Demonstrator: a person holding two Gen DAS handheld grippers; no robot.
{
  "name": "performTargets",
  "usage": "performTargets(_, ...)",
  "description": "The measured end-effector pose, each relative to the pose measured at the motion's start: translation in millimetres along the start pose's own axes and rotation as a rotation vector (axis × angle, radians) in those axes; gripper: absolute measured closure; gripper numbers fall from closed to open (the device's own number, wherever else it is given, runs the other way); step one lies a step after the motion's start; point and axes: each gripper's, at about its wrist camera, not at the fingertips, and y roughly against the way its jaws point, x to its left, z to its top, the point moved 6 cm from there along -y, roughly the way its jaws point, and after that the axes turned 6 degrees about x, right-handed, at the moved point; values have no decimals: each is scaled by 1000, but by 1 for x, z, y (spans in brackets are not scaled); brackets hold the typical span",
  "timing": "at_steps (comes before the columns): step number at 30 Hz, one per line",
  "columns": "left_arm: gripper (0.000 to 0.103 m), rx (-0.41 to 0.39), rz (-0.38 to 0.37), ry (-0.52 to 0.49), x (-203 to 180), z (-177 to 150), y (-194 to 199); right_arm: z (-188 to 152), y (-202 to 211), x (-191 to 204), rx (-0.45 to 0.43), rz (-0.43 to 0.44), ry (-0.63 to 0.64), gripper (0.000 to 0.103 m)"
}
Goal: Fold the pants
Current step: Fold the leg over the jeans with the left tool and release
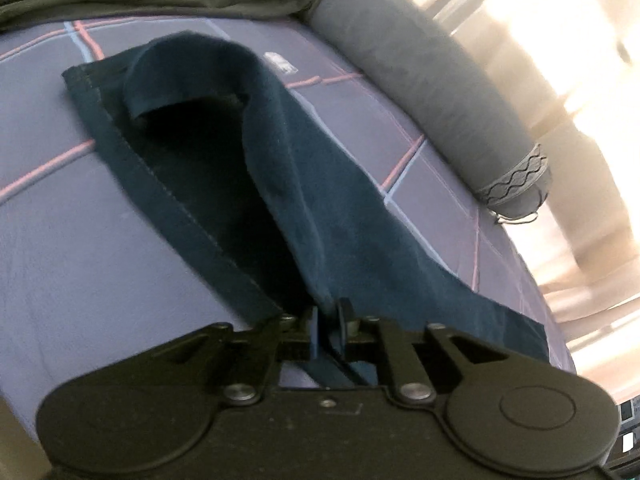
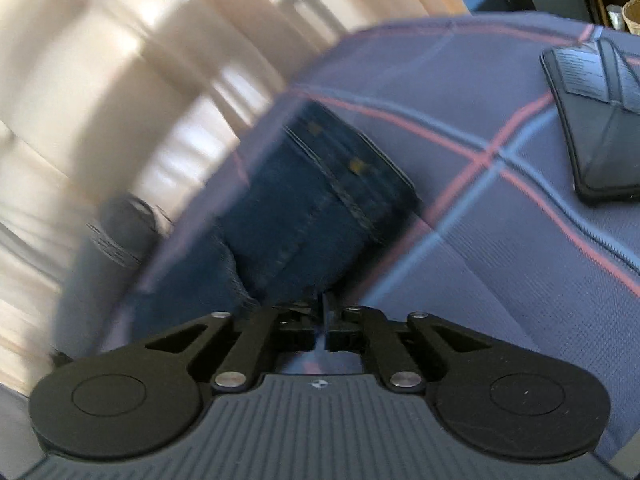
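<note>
My left tool (image 1: 328,320) pinching pants (image 1: 280,184) edge; dark leg runs from fingertips toward 11 o'clock across bed (image 1: 60,240). My right tool (image 2: 324,312) pressed together on denim, waistband end toward 12 o'clock. Both hands equally near.

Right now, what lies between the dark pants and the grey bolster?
Only bare checked bedsheet separates the pants from the bolster, in the left wrist view.

Home bedroom, checked bedsheet (image 1: 60,240), bolster pillow (image 1: 432,92)
</note>
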Motion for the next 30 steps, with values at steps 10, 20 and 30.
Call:
performTargets(10, 0, -144, 14, 35, 21, 39, 62, 13, 31, 58, -118, -93, 229, 45)
performTargets(20, 0, -236, 106, 168, 86, 85, 65, -42, -42, 168, 115, 170, 453, 45)
performTargets(30, 0, -232, -9, 319, 101, 89, 50, -102, -79, 238, 259, 293, 589, 45)
